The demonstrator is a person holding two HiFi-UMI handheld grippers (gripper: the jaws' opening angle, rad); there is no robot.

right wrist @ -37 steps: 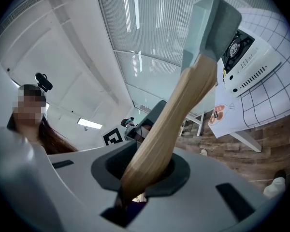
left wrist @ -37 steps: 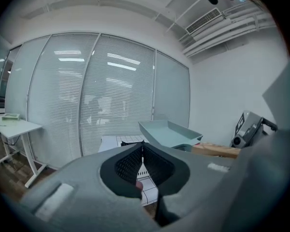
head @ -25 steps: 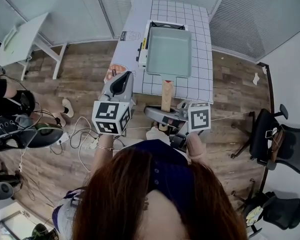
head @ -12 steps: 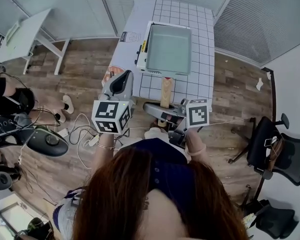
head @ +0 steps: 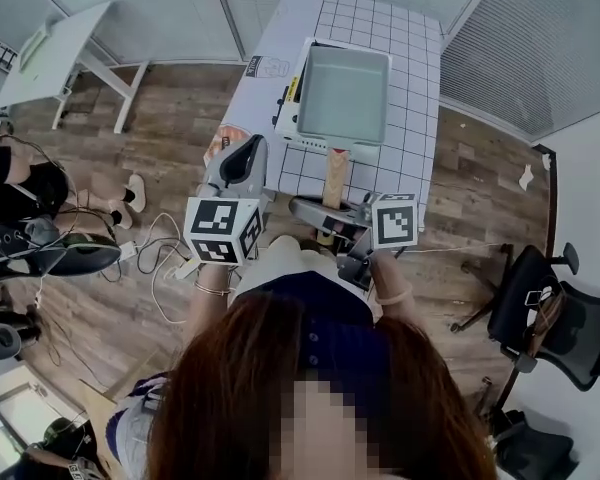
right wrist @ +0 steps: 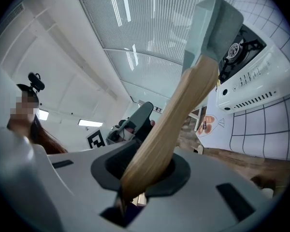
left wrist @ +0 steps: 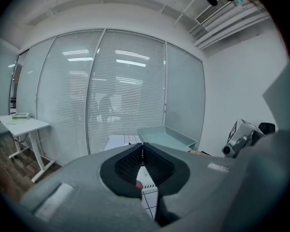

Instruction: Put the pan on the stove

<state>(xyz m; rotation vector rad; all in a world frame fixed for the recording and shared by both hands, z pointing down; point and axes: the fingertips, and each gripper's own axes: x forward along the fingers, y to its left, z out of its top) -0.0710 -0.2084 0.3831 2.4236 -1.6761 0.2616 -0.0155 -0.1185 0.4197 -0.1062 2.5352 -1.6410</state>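
Pan (head: 342, 93) sits right over the stove (head: 286, 108) — can't tell if it's touching yet — long axis pointing back at me, wooden handle (head: 332, 178) clamped in the R gripper (right wrist: 144, 173), the nearer one, w/ L gripper (left wrist: 142, 161) jaws together, empty.

The right claw (head: 325, 211) holds the pan (head: 342, 93) by its wooden handle (head: 333, 176) over the stove (head: 288, 103).

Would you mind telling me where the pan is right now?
In the head view, the pan is over the white stove on the gridded table, ahead of the person; its wooden handle points back into the right claw, which grips it.
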